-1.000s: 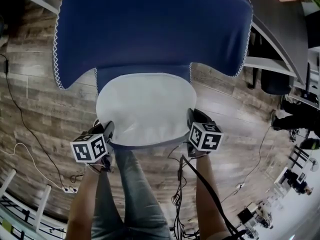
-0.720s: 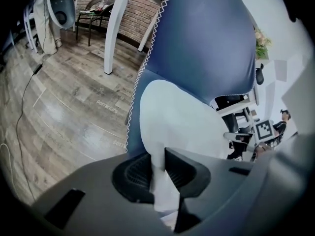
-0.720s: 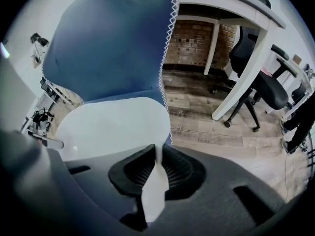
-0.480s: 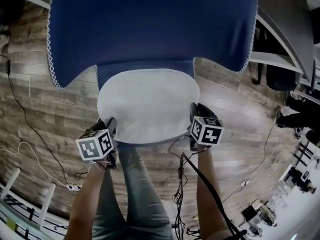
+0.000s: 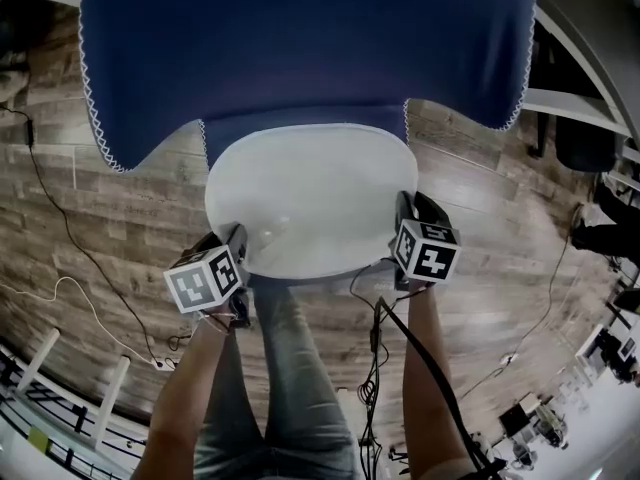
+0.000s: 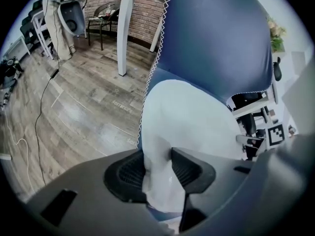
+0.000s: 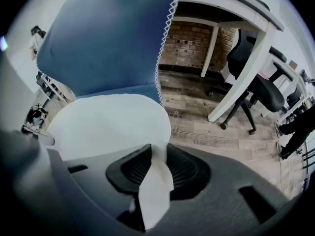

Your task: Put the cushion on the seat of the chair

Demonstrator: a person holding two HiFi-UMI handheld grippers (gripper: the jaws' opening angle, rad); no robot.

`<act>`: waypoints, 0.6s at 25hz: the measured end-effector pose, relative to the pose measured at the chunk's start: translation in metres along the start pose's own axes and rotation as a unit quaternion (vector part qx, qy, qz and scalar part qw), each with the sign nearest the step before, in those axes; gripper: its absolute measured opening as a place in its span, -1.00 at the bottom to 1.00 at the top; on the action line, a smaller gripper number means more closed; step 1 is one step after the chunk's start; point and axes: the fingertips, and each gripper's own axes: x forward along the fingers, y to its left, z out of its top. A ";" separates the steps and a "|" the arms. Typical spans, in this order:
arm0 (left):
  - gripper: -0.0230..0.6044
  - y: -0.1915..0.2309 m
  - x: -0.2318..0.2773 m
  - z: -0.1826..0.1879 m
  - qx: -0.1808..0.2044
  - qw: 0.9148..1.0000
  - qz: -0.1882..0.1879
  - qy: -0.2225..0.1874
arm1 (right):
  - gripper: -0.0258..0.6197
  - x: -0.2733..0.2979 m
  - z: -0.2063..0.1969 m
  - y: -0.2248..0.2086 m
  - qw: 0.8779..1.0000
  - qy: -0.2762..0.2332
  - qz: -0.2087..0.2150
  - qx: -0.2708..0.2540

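cushion: lies flat on the seat of the blue chair, far edge up by the backrest.
left hand-held gripper: jaws opening; front-left cushion edge bunched between the pads, touching both.
right hand-held gripper: jaws opening; thin fold of the front-right edge between the pads.
handling: looks light, soft and floppy. Take it by the rim at both front corners, not mid-panel.
risk: fabric may cling to your ribbed pads.

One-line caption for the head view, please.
Left gripper and right gripper, jaws opening, hold the near edge of a white cushion on a blue chair.
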 end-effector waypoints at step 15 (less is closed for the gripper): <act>-0.22 0.007 0.001 -0.002 0.022 0.999 0.023 0.002 | -0.37 -0.008 -0.003 -0.014 0.998 -0.043 0.008 0.040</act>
